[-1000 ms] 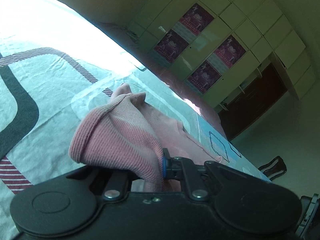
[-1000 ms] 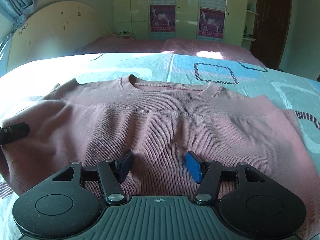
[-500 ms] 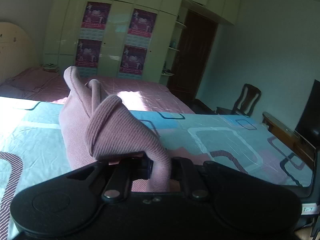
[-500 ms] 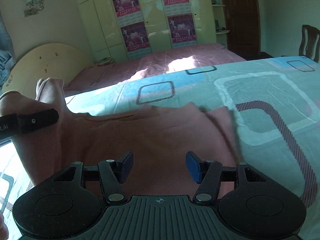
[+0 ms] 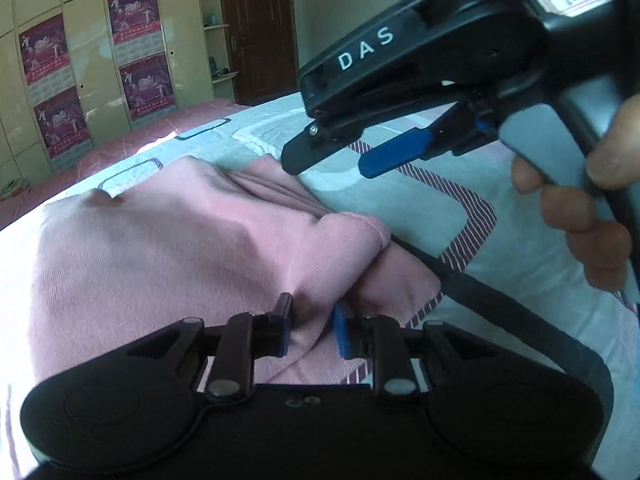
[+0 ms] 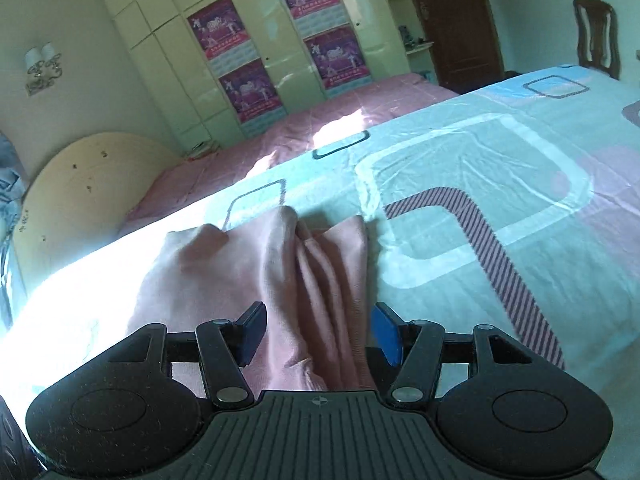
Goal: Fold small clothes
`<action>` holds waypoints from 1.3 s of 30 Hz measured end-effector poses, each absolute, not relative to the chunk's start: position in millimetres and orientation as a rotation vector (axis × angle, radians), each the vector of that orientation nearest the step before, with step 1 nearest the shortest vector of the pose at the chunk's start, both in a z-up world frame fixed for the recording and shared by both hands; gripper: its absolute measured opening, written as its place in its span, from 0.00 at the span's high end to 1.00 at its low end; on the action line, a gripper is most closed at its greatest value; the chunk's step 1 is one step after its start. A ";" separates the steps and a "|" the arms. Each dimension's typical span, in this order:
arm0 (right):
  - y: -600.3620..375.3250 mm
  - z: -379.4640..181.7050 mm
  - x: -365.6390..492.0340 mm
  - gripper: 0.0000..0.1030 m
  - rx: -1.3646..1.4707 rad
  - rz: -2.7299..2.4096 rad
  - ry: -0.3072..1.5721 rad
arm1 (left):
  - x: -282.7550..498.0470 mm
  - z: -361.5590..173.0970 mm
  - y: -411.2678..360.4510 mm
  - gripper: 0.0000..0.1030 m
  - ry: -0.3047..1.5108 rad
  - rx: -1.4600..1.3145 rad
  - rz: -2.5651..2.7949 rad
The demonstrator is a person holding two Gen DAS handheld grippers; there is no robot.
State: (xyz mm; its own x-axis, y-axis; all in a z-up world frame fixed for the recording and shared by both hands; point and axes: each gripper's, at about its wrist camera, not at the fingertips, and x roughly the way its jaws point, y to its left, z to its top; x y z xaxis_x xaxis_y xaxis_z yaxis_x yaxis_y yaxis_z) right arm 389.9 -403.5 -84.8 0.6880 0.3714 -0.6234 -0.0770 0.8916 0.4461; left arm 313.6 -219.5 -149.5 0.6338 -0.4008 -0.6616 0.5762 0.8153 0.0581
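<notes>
1. Left wrist view: your left tool is hovering low over the pink sweater, which is lying bunched on the patterned bedspread.
2. Its jaws have just been opening; a ridge of the pink knit is sitting between the two blue pads, but the pads are no longer pressing on it, so you are letting the cloth go.
3. A folded-over sleeve or edge of the sweater is lying across the body of the garment, ending in a rounded hem near the right side of the tool.
4. Your right tool is hanging above and beyond the sweater in this view, its jaws standing apart with nothing between them, and your right hand is wrapping its fingers around the handle.
5. Right wrist view: your right tool is pointing down at the same sweater, with its jaws released and wide.
6. The rumpled pink cloth is lying below the gap, not touched by either pad.
7. The sweater is lying on the bedspread near its bright left edge, folds running away from you toward the wardrobe.
</notes>
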 end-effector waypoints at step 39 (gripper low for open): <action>-401.9 -104.8 371.4 0.94 0.170 0.307 1.083 | 372.2 -128.3 -83.5 0.54 0.790 -0.180 -0.277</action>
State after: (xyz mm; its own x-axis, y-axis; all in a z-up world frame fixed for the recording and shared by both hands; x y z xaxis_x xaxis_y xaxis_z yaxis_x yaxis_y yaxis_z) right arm 371.4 -401.9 -104.8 0.4323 0.3269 -0.8404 -0.1622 0.9450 0.2841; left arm 372.2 -83.5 -128.3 0.6704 -0.3112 -0.6736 0.1778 0.9487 -0.2613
